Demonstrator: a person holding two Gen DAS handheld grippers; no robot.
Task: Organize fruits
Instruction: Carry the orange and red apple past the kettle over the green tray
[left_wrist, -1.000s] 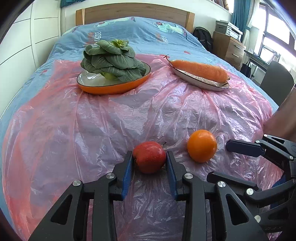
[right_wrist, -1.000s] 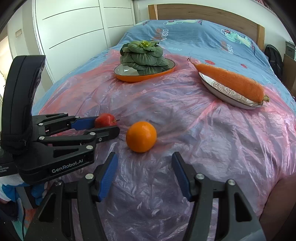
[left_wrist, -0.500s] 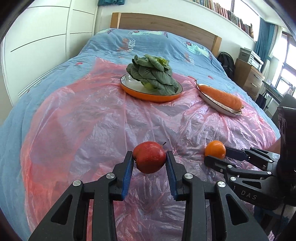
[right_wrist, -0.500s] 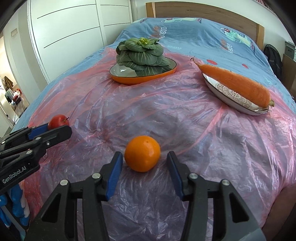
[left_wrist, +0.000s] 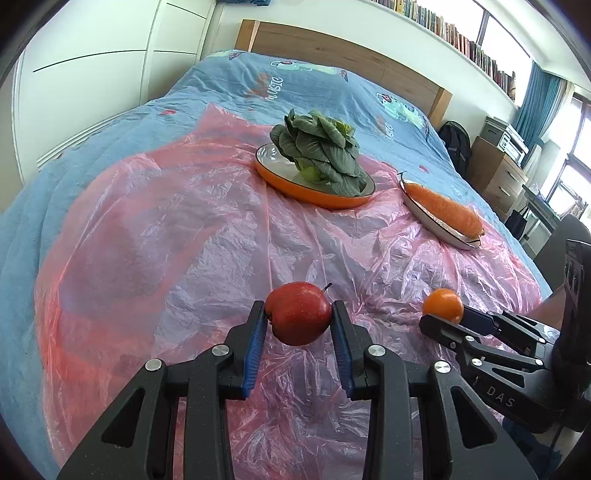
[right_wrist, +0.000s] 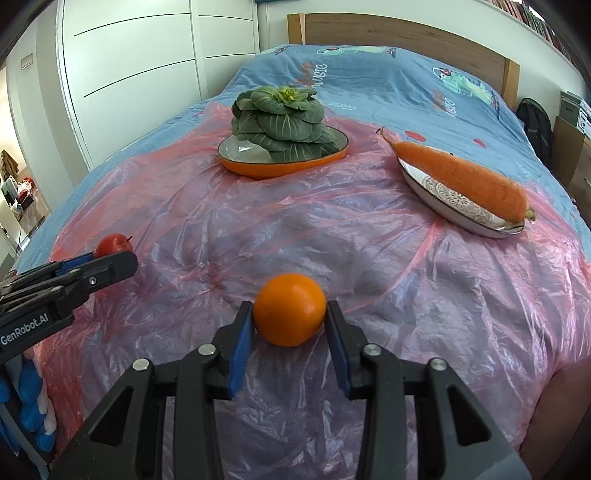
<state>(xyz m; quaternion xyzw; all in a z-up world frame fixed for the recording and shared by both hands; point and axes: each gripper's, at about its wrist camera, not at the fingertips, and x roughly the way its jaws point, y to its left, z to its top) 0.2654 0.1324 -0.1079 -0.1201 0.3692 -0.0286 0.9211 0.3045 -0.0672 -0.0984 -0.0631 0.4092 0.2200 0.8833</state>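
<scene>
Bed (right_wrist: 406, 66): a blue quilt ran to a wooden headboard; the work area lay on its near half.
Plastic sheet (right_wrist: 332, 236): pink, crinkled and loose over the quilt, with both dishes standing on it.
Orange dish (right_wrist: 280, 168): held a leafy green vegetable (right_wrist: 282, 118) at the far left of the sheet.
Patterned plate (right_wrist: 450, 203): held a carrot (right_wrist: 461, 177) at the far right, well apart from the dish.
Left gripper (left_wrist: 298, 325): clamped on the red apple (left_wrist: 298, 317), both blue pads touching its sides — the fruit appeared clear of the sheet.
Right gripper (right_wrist: 290, 321): clamped on the orange (right_wrist: 290, 314), pads on both flanks; whether it rested on the sheet could not be told.
Risk, slip: both fruits were round and smooth, held only at their widest line; a jolt or tilt could roll either out.
Risk, snag: the loose sheet could catch a fingertip on a low pass and drag a dish.
Risk, collision: the grippers sat near one another, so crossing paths could knock a fruit free.
Open room: the middle of the sheet was bare between the grippers and the dishes.
Edges: the quilt fell away at left and right — a dropped fruit would likely roll off.
</scene>
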